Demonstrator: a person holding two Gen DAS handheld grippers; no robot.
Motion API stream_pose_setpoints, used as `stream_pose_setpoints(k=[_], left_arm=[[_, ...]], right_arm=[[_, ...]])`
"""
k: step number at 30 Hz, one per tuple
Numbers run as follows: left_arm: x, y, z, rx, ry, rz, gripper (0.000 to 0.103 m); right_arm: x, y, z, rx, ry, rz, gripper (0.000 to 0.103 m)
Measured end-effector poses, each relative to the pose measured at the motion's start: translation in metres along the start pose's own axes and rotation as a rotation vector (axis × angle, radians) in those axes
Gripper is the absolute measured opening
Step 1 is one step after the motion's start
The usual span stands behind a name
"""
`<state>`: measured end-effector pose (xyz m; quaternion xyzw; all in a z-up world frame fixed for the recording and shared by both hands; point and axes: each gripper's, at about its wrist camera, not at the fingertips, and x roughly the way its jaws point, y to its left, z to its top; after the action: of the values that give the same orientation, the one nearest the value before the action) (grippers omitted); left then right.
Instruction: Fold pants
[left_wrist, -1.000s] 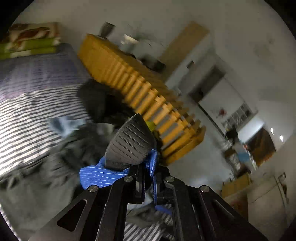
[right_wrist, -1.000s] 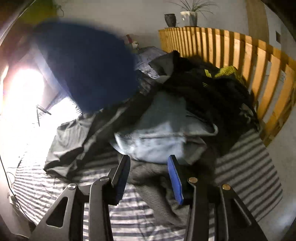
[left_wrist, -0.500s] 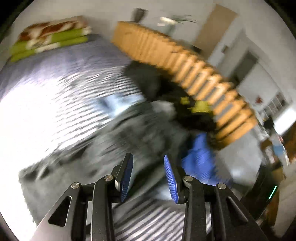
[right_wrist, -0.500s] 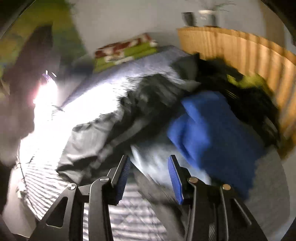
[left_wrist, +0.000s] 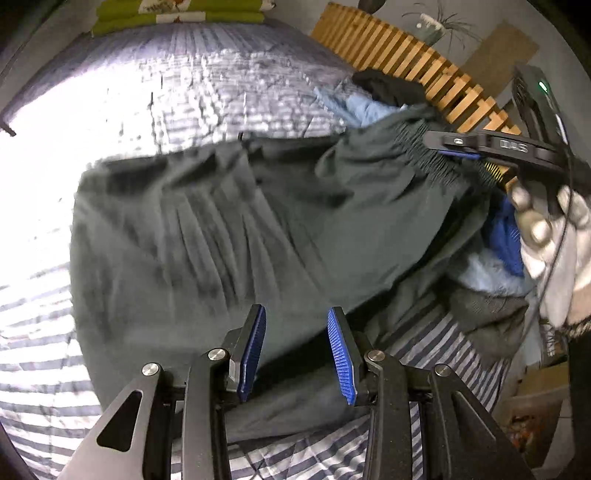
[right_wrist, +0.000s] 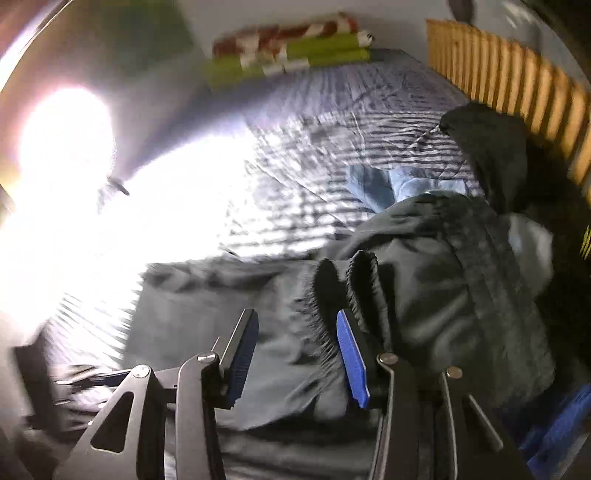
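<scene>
The left gripper (left_wrist: 295, 350), black with two blue ribbed pads, hovers low over the dark grey-green pants (left_wrist: 221, 229), its fingers spread apart with nothing between them. The right gripper (right_wrist: 295, 354), of the same make, is also spread wide; the gathered elastic waistband (right_wrist: 343, 295) bunches up right against its right pad (right_wrist: 352, 365), but the two pads are not pressed on it.

The pants lie across the blue-and-white striped bedcover (left_wrist: 184, 88), one pair, wrinkled, with the waistband end raised toward the wooden slatted bed rail (left_wrist: 406, 59).

The left wrist view alone shows the right tool from outside: a gloved hand (left_wrist: 546, 229) in light fabric grips its black handle, fingers (left_wrist: 532, 221) curled round it, with the tool's tip at the waistband. It also shows a heap of other clothes by the rail, one bright blue garment (left_wrist: 509, 236) among them.

The right wrist view, blurred, alone shows a glaring bright patch at its left. Both views show one stack of green folded blankets (right_wrist: 288, 55) at the far end of the bed.
</scene>
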<state>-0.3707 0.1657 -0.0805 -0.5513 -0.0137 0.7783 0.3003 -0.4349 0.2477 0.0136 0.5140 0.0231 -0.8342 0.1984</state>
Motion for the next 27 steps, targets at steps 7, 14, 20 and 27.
stream_pose_setpoints(k=[7, 14, 20, 27], left_arm=[[0.018, 0.012, -0.016, -0.014, 0.018, -0.016, 0.038], [0.019, 0.023, -0.025, -0.032, 0.004, -0.032, 0.038], [-0.014, 0.050, -0.038, -0.090, -0.046, -0.041, 0.038], [-0.057, 0.093, -0.058, -0.146, -0.093, 0.039, 0.038]], right_arm=[[0.015, 0.013, -0.018, -0.129, 0.069, -0.181, 0.005], [-0.018, -0.018, -0.025, -0.048, 0.017, -0.234, 0.028], [-0.023, -0.008, -0.023, -0.098, -0.002, -0.238, 0.062], [0.019, 0.014, -0.026, -0.203, 0.159, -0.336, 0.023]])
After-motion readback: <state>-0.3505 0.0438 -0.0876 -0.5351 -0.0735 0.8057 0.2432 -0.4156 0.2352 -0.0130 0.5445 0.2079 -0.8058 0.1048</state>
